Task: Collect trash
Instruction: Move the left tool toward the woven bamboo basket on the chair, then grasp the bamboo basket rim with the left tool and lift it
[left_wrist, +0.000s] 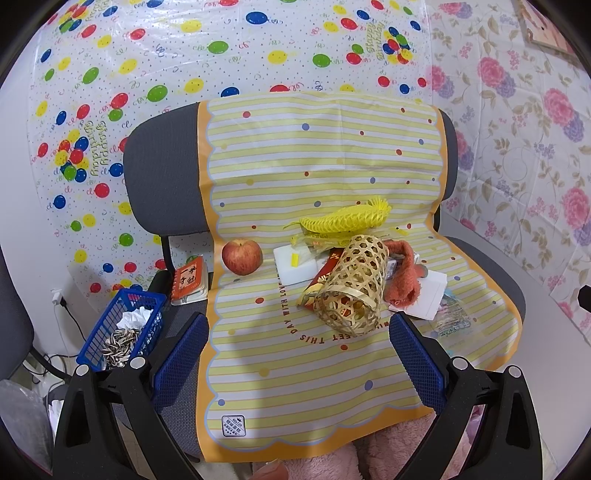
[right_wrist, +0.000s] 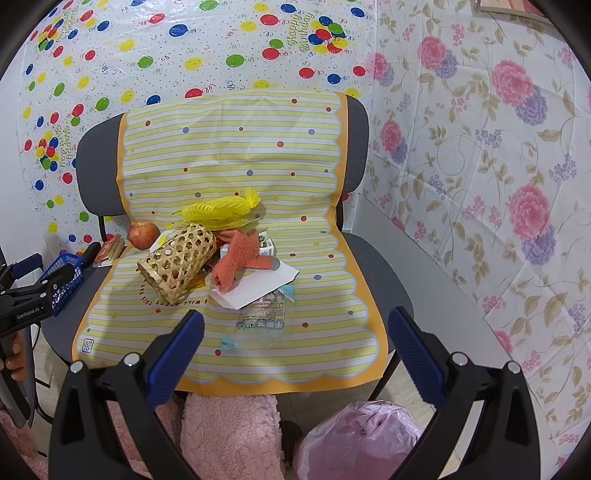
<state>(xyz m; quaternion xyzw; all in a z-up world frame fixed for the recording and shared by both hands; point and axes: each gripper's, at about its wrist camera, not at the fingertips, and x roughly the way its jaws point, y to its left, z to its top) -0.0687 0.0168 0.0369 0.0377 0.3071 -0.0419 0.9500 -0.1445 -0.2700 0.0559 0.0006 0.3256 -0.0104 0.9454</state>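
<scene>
A pile lies on the striped mat (left_wrist: 295, 376) over a grey chair: a woven bamboo basket (left_wrist: 351, 284) on its side, a yellow foam fruit net (left_wrist: 343, 219), an orange sock (left_wrist: 404, 275), white paper (right_wrist: 258, 284), a clear plastic wrapper (right_wrist: 264, 317) and a red packet (left_wrist: 325, 275). An apple (left_wrist: 242, 256) sits to the left. My left gripper (left_wrist: 299, 354) is open and empty, in front of the basket. My right gripper (right_wrist: 295, 350) is open and empty, just above the wrapper. A pink-lined trash bag (right_wrist: 358, 439) sits below the chair's front.
A blue basket (left_wrist: 110, 332) with sunflower-seed shells and tissue stands at the chair's left, next to an orange notebook (left_wrist: 190, 280). A white block (left_wrist: 295, 264) lies behind the bamboo basket. Balloon and flower-patterned sheets cover the walls. Pink fluffy fabric (right_wrist: 229, 432) lies near the chair's front.
</scene>
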